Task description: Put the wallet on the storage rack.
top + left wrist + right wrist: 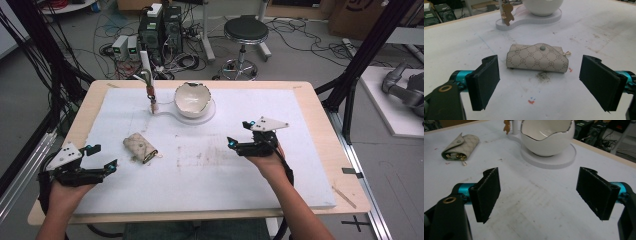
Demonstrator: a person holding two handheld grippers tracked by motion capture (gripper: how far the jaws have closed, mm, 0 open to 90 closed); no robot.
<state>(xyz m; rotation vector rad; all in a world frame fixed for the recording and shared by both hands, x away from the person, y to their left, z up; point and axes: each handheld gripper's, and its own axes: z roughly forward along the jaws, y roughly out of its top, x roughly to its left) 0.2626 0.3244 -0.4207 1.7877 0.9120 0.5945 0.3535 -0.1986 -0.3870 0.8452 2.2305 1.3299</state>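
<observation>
Pouch (537, 58) first: it is a small patterned key pouch, lying on its side on the white tabletop (210, 170), left of the middle and well short of the bowl (192, 99) on its stand at the back. It looks light and soft, a folded flap of coated fabric or leather closed by one snap (542, 47), so it should give under pressure rather than resist. A gold clasp (567, 53) pokes from its open end, and in the right gripper view more metal shows inside that end (455, 156); loose keys could slide out if it is tipped that way.

The left tool (541, 82) sits just short of the pouch, jaws spread wide and pointing at its long side, holding nothing. The right tool (537, 195) is also spread and empty, well apart from the pouch, facing the bowl.

Best hold, I judge, is across the short width at the middle of the body, near the snap, where the roll is fullest. Pinching the flap edge alone risks popping the snap. The surface looks smooth, so a firm squeeze seems wise.
</observation>
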